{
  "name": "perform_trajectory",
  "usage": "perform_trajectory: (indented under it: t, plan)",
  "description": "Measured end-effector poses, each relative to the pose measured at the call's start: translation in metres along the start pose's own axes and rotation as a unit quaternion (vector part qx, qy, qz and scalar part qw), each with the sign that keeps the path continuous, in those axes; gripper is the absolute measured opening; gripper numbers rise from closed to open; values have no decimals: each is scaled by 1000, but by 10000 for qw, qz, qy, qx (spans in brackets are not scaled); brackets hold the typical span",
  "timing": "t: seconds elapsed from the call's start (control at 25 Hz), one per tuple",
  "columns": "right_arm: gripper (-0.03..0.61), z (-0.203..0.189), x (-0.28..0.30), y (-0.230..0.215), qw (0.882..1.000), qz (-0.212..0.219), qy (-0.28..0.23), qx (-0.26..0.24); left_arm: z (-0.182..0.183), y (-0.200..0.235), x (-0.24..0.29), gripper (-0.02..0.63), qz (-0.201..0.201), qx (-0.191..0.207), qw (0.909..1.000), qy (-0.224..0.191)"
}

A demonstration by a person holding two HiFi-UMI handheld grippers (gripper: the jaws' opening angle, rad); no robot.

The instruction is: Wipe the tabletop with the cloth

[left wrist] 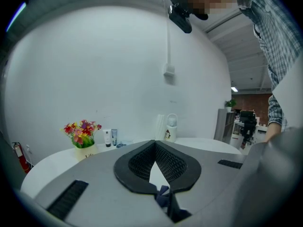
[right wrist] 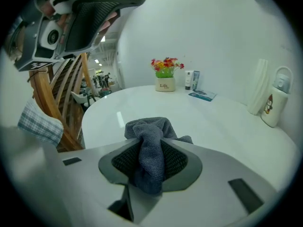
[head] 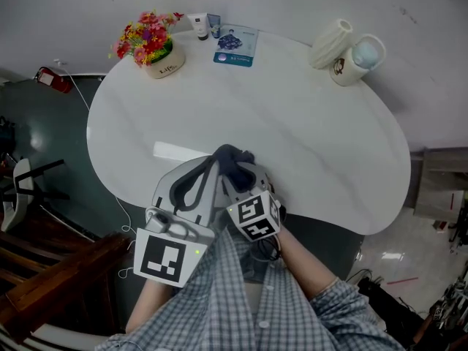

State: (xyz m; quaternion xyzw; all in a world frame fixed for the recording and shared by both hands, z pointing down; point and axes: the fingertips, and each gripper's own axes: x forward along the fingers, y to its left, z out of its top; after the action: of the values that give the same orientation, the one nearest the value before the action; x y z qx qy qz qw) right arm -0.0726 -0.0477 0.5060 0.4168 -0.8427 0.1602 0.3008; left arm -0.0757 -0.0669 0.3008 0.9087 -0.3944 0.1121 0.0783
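Note:
A dark grey cloth (head: 232,158) is bunched between the jaws of my right gripper (head: 238,170), just above the near edge of the white tabletop (head: 292,137). In the right gripper view the cloth (right wrist: 147,126) fills the jaws of the right gripper (right wrist: 151,144), which is shut on it, and hangs over the table (right wrist: 213,122). My left gripper (head: 213,159) sits close to the left of the cloth. In its own view the left gripper (left wrist: 154,144) has its tips touching and holds nothing. The left gripper (right wrist: 90,18) shows raised in the right gripper view.
At the far edge stand a flower pot (head: 150,46), two small tubes (head: 202,26), a blue card (head: 236,46), a ribbed white vase (head: 330,42) and a white jug (head: 358,61). Wooden furniture (head: 58,276) stands at the lower left, off the table.

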Motion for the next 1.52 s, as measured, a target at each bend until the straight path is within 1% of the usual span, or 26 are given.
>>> perform_trajectory:
  t: [0.2,0.44,0.56,0.72,0.88,1.0,1.12,1.32,1.4,1.52]
  plan:
    - [114,-13,-17,-49,9988,-440,-8,207,2,-11,13,2,-77,-29,10000,12]
    - [114,-35,-42,-113,9919,-1033,20,742,7,-26,34,2,-201,5,9998,-6]
    - [114,-49,-57,-148,9845,-1412,3,1040,11,-34,42,2,-239,49,9997,-31]
    - [114,-64,-77,-190,9745,-1869,45,1243,14,-41,46,2,-275,60,9996,-27]
    - [114,-79,-98,-229,9589,-2301,45,1659,14,-41,50,2,-266,30,9996,-5]
    - [114,-90,-110,-250,9497,-2537,68,1836,14,-42,52,2,-253,60,9997,-13]
    - [114,-95,-117,-265,9435,-2692,99,1929,14,-41,53,2,-218,50,9998,-5]
    - [114,-93,-113,-270,9388,-2787,195,2013,13,-34,51,2,-129,4,9999,-9]
    - [114,-90,-109,-271,9390,-2787,205,2007,13,-32,51,2,-87,-12,10000,-16]
    - [114,-79,-97,-270,9432,-2694,190,1933,12,-29,49,2,-24,-35,10000,-4]
